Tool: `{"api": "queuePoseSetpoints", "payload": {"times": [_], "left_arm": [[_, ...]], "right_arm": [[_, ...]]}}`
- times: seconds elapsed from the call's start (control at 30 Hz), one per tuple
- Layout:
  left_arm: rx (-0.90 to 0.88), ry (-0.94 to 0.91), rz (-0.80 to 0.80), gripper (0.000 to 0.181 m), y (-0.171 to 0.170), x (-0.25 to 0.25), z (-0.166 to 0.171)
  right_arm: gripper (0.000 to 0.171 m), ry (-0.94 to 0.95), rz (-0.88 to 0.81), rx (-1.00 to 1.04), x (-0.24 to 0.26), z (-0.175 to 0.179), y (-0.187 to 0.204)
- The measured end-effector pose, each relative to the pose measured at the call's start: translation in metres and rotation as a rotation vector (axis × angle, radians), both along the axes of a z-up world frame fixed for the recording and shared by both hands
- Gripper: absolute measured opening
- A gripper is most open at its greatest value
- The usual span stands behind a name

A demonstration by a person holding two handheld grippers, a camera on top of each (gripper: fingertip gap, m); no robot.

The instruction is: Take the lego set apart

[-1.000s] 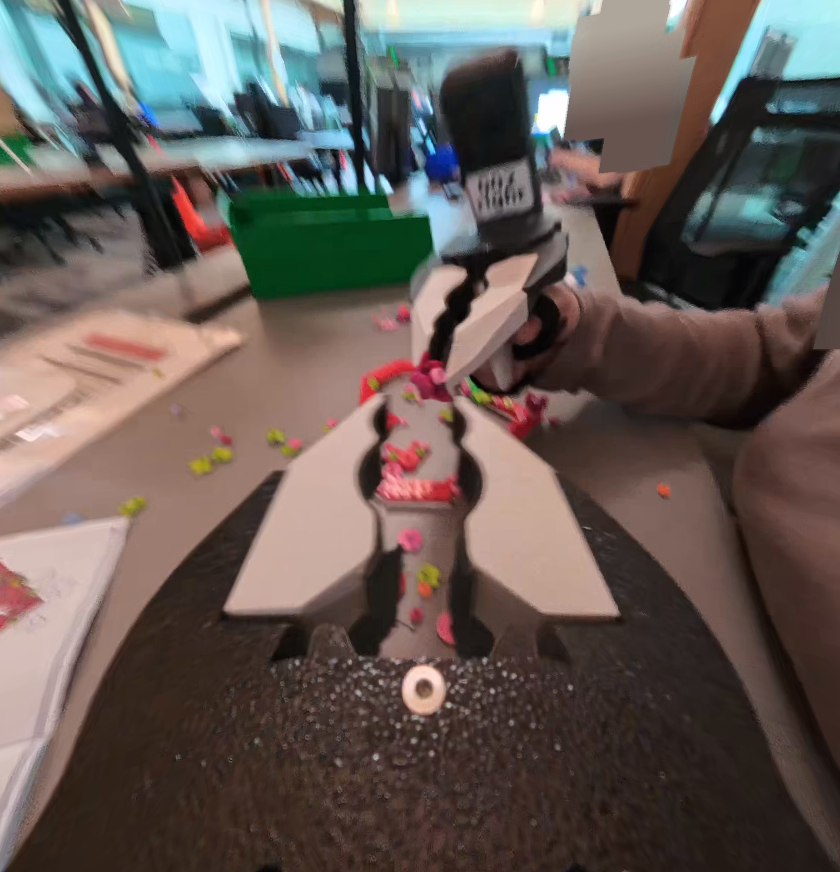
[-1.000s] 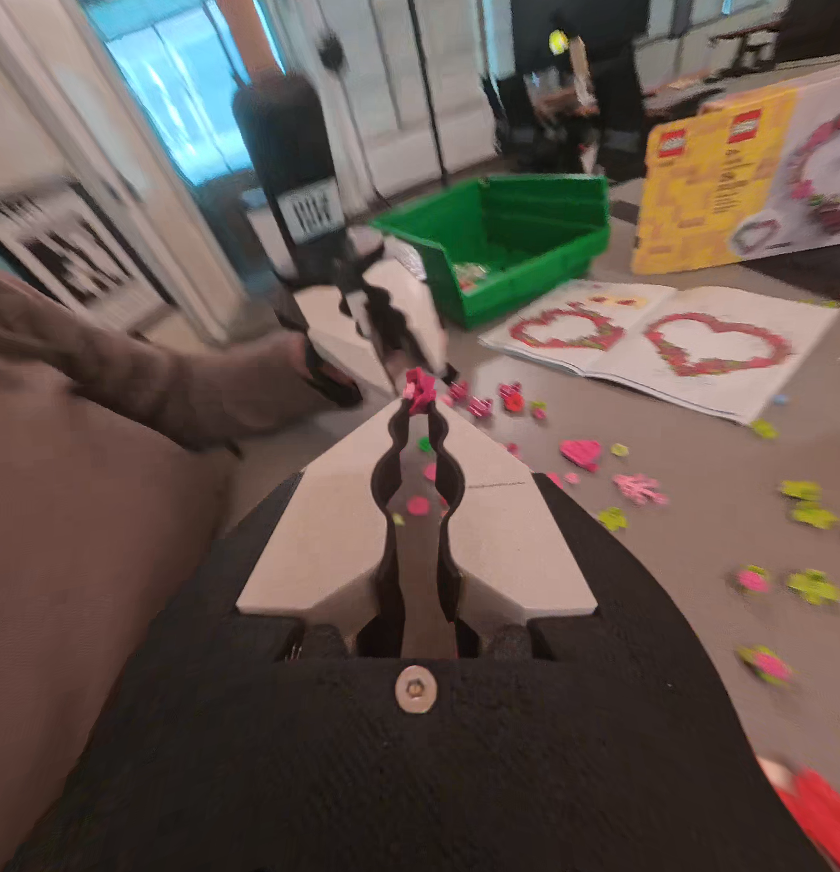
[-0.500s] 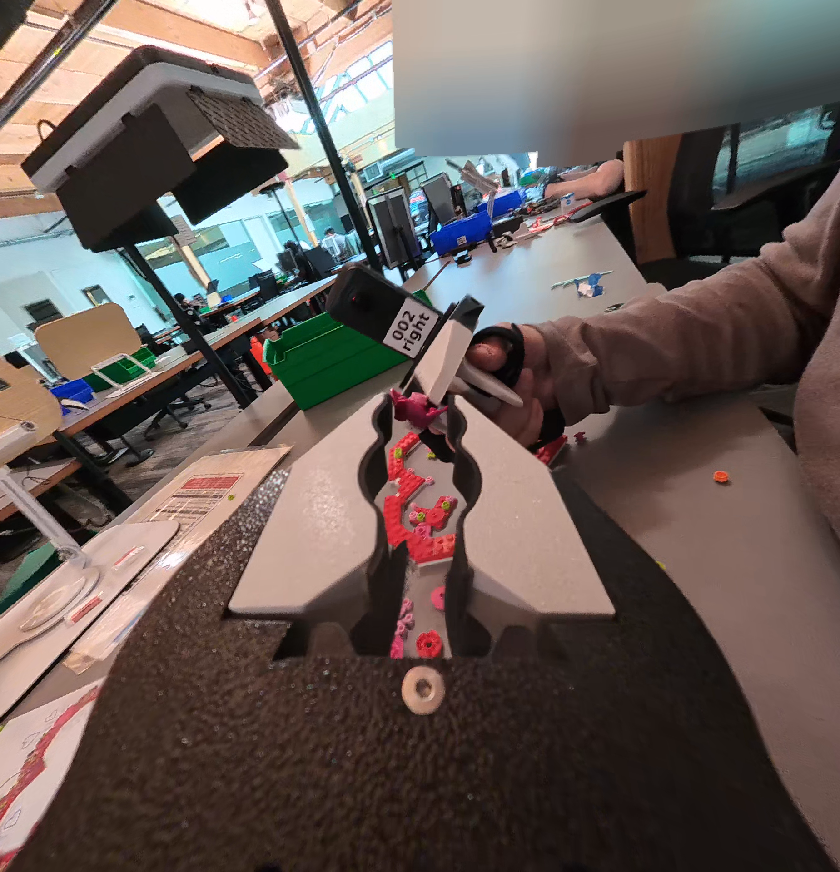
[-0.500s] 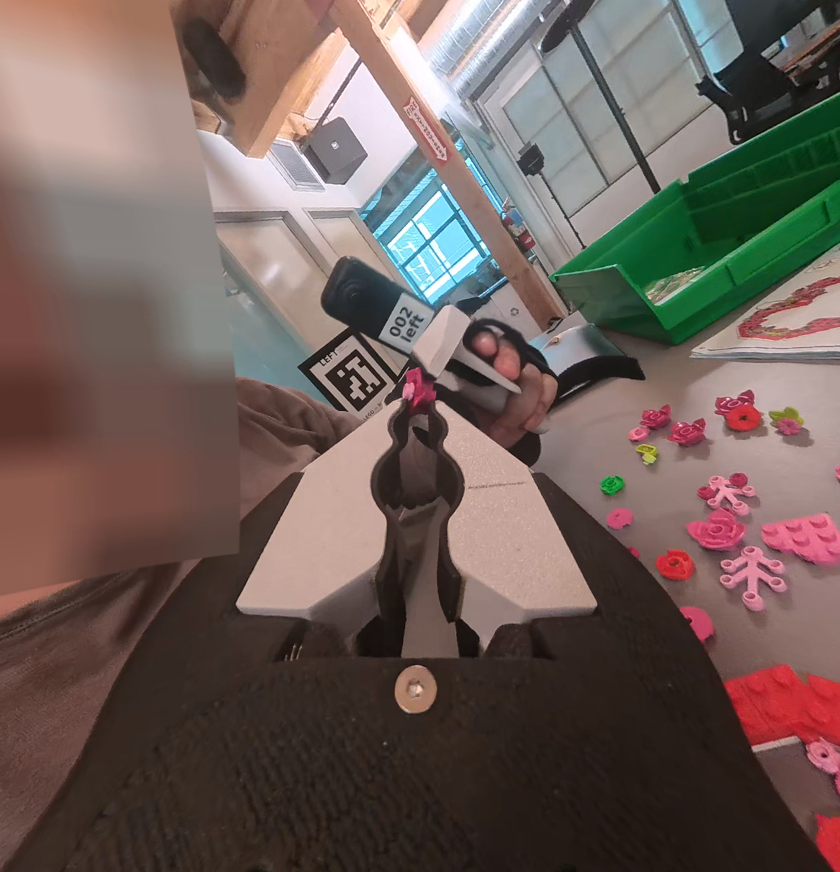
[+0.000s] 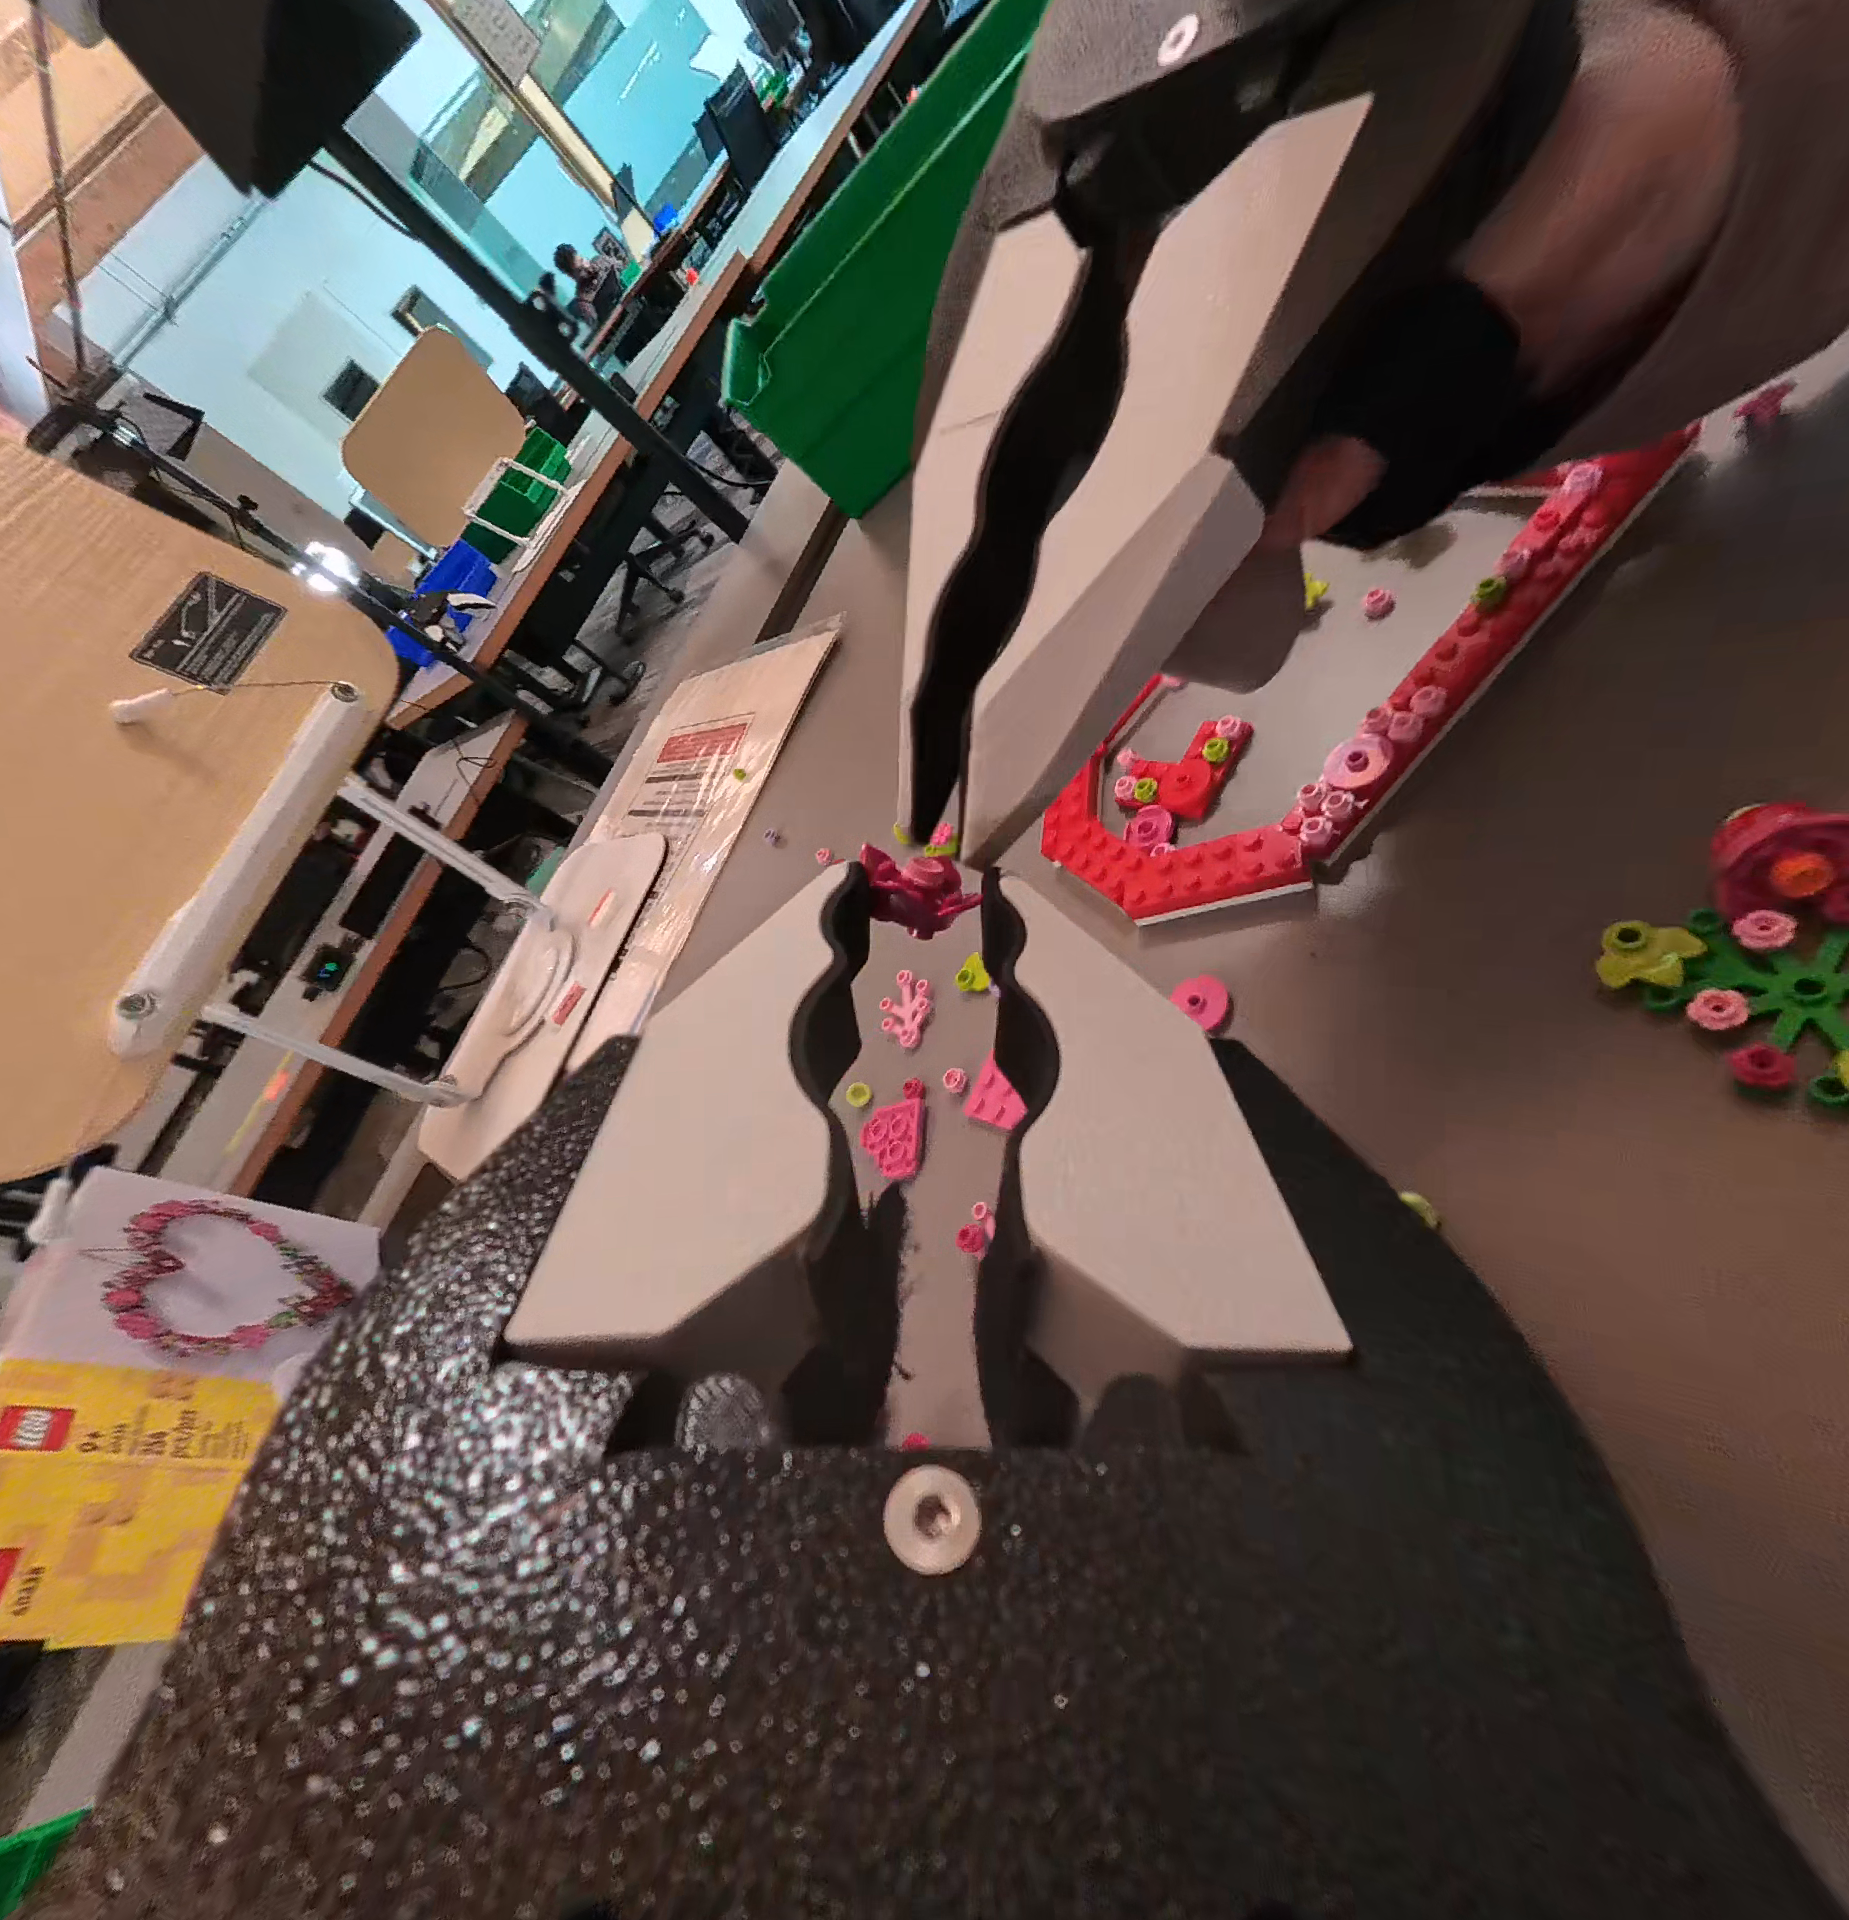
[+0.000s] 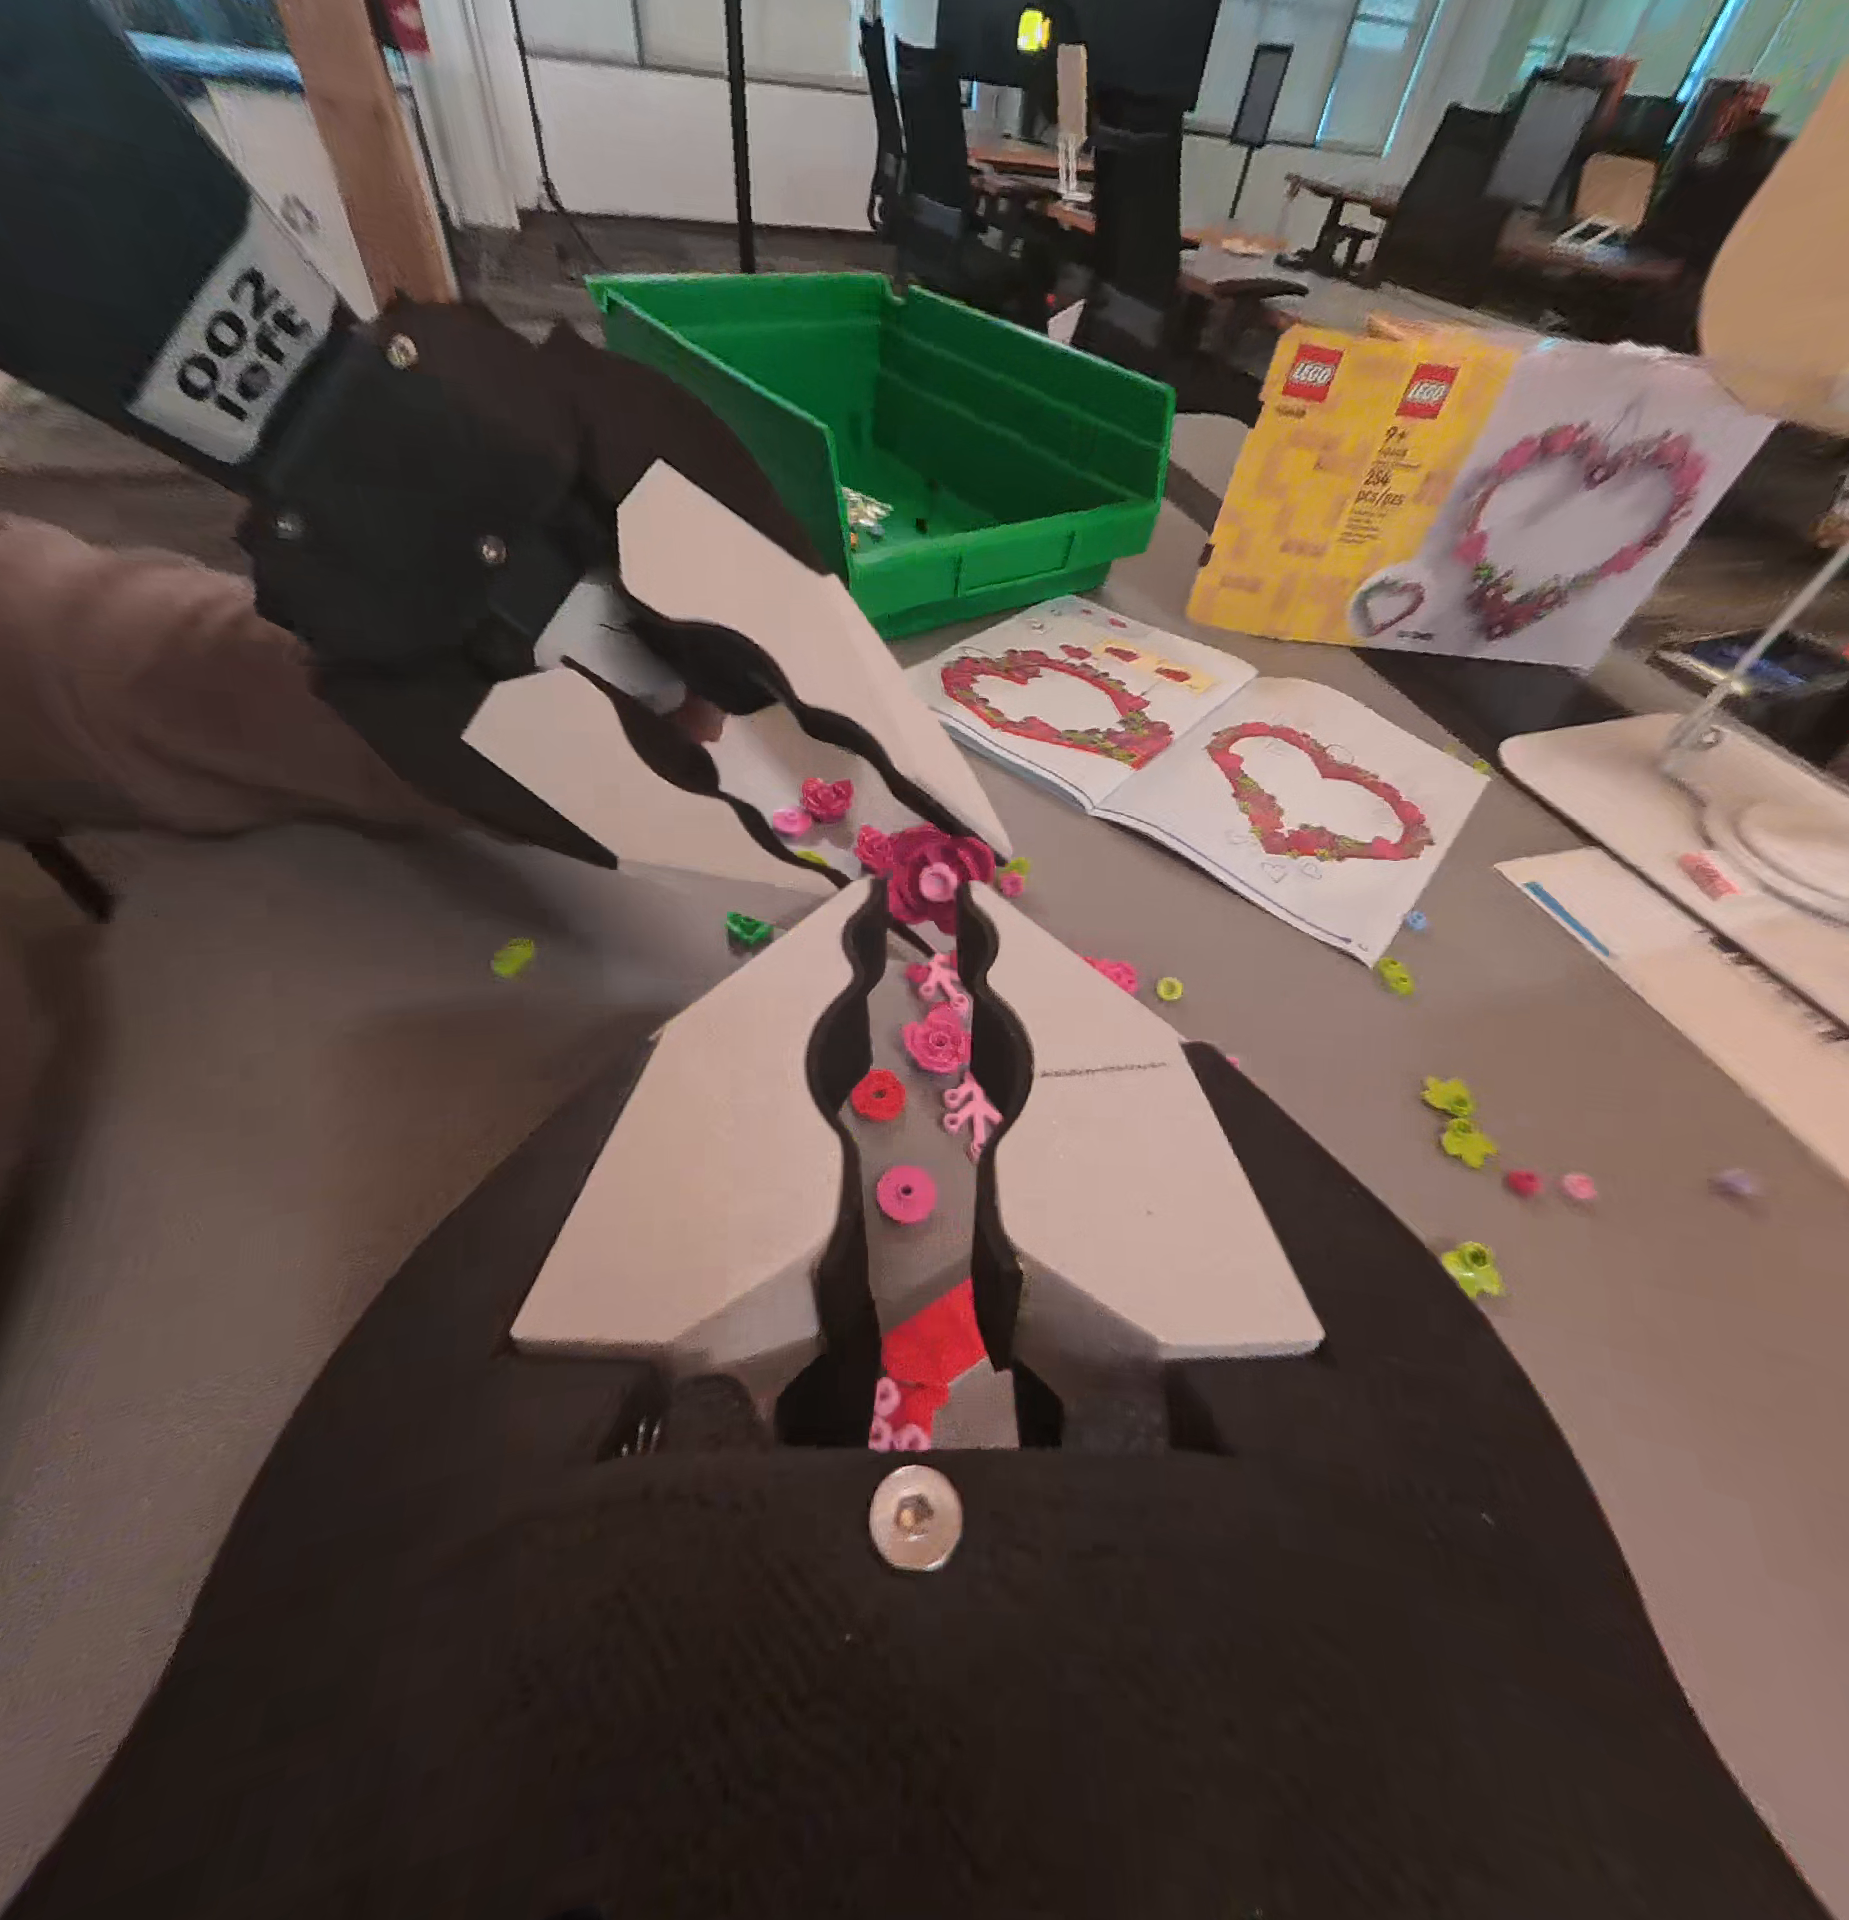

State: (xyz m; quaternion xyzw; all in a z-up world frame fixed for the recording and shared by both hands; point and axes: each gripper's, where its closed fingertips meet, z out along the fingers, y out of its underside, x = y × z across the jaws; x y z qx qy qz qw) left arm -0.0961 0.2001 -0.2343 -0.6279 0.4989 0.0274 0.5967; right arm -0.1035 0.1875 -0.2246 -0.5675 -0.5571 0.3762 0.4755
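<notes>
A small magenta lego flower cluster is pinched between both grippers above the grey table. My left gripper is shut on it from below in the left wrist view. The right gripper's fingers come down from above and meet it tip to tip. In the right wrist view my right gripper is shut on the same flower, and the left gripper's fingers reach in from the upper left. The red heart-shaped frame with a few pink studs lies on the table behind.
Loose pink, red and lime pieces litter the table. A green stem cluster with flowers lies at right. A green bin, the yellow lego box, an open instruction booklet and a white lamp base stand farther back.
Both grippers have tilted down toward the table, still holding the magenta flower between them. The left one has rolled sideways. The right gripper now points down at the left one's tips.
</notes>
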Motion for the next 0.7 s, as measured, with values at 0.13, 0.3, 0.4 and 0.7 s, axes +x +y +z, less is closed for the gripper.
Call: {"api": "queuePoseSetpoints", "payload": {"times": [0.13, 0.3, 0.4, 0.7], "left_arm": [[0.018, 0.047, 0.009, 0.019, 0.000, 0.001, -0.003], [0.036, 0.073, 0.013, 0.019, 0.000, 0.002, -0.003], [0.042, 0.092, 0.021, 0.019, 0.000, 0.001, -0.005], [0.044, 0.193, 0.022, 0.019, 0.001, -0.002, -0.018]], "right_arm": [[0.009, -0.029, -0.017, 0.027, -0.001, -0.004, 0.002], [0.007, -0.039, -0.025, 0.057, -0.001, -0.006, 0.002], [0.007, -0.037, -0.025, 0.030, -0.002, -0.007, 0.003], [0.002, -0.131, -0.013, 0.028, 0.000, -0.023, 0.003]]}}
